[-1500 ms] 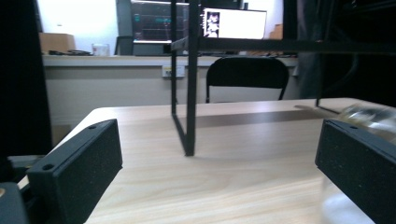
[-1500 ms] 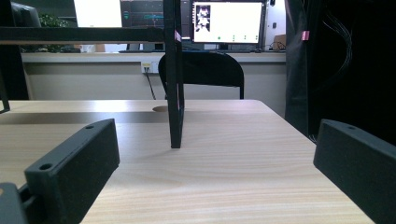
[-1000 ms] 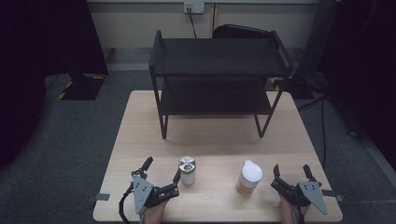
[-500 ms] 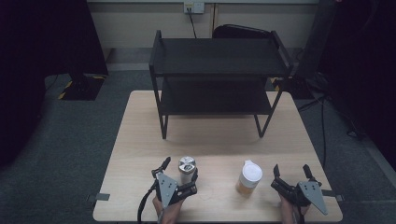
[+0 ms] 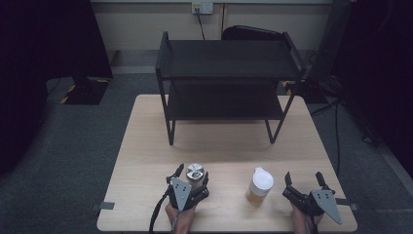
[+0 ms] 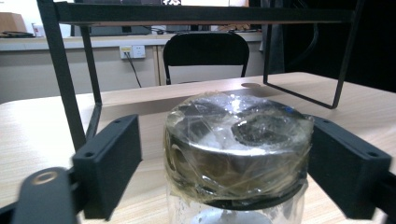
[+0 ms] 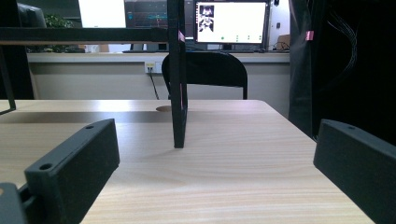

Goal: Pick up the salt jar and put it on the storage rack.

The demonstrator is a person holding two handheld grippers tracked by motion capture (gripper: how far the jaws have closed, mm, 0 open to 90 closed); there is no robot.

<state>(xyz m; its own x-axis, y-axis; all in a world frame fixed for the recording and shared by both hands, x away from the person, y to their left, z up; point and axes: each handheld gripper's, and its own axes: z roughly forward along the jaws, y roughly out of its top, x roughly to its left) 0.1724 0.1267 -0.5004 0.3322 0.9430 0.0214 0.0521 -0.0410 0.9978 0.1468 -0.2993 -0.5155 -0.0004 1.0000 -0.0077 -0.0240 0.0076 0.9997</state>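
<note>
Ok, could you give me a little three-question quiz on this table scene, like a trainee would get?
1. What stands between the fingers of the left gripper?
2. True or false: the right gripper holds the white-lidded cup.
3. The black rack has how many shelves? A one, B two, C four.
Key: 1 the jar with the wrapped lid; the fingers have just been closing round it. 2 false. 3 B.

A black two-tier metal rack [image 5: 228,80] stands at the far half of the light wooden table [image 5: 146,146]. A white-capped bottle [image 5: 259,185] stands near the table's front edge. Beyond the table are a black chair [image 5: 251,33], a wall socket [image 5: 202,7], and lit monitors [image 7: 229,22].
</note>
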